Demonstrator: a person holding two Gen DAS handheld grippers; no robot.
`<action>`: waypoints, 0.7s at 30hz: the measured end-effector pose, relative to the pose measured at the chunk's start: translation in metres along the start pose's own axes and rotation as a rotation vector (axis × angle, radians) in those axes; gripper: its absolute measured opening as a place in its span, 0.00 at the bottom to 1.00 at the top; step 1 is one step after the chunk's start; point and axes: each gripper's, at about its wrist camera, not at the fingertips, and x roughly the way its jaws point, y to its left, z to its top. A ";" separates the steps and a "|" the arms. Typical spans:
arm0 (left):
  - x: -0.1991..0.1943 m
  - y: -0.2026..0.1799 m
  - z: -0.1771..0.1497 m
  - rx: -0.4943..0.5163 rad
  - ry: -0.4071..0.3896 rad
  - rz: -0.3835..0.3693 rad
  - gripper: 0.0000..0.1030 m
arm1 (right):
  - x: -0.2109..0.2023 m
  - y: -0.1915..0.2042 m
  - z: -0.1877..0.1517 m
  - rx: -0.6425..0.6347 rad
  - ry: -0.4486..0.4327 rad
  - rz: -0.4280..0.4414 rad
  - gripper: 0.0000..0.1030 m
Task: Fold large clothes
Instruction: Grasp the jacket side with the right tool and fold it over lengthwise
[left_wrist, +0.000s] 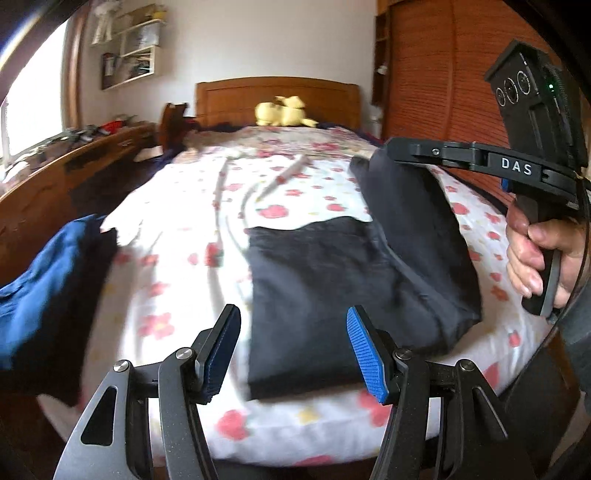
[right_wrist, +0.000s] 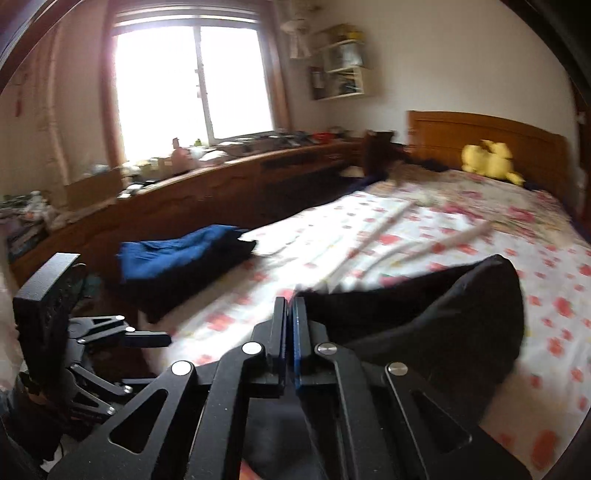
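A black garment (left_wrist: 332, 280) lies partly folded on the flower-print bed (left_wrist: 177, 295), its right part lifted. My left gripper (left_wrist: 293, 350) is open and empty just above the garment's near edge. My right gripper (left_wrist: 391, 147) is up at the right, pinching the raised black cloth. In the right wrist view my right gripper (right_wrist: 291, 306) is shut on the black garment (right_wrist: 436, 325), which hangs in a fold to its right. The left gripper (right_wrist: 162, 338) shows low at the left.
A folded blue garment (left_wrist: 48, 288) lies at the bed's left edge, also in the right wrist view (right_wrist: 184, 251). A yellow plush toy (left_wrist: 282, 110) sits by the headboard. A cluttered wooden desk (right_wrist: 184, 184) runs along the left. A wooden wardrobe (left_wrist: 443, 74) stands at the right.
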 end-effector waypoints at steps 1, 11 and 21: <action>-0.004 0.006 -0.003 -0.008 -0.001 0.013 0.60 | 0.012 0.012 -0.001 -0.025 0.018 0.003 0.00; 0.003 0.023 -0.018 -0.078 0.036 0.019 0.60 | 0.030 0.011 -0.016 -0.035 0.091 -0.118 0.00; 0.056 -0.016 0.008 -0.009 0.046 -0.088 0.60 | -0.022 -0.040 -0.031 0.000 0.116 -0.282 0.01</action>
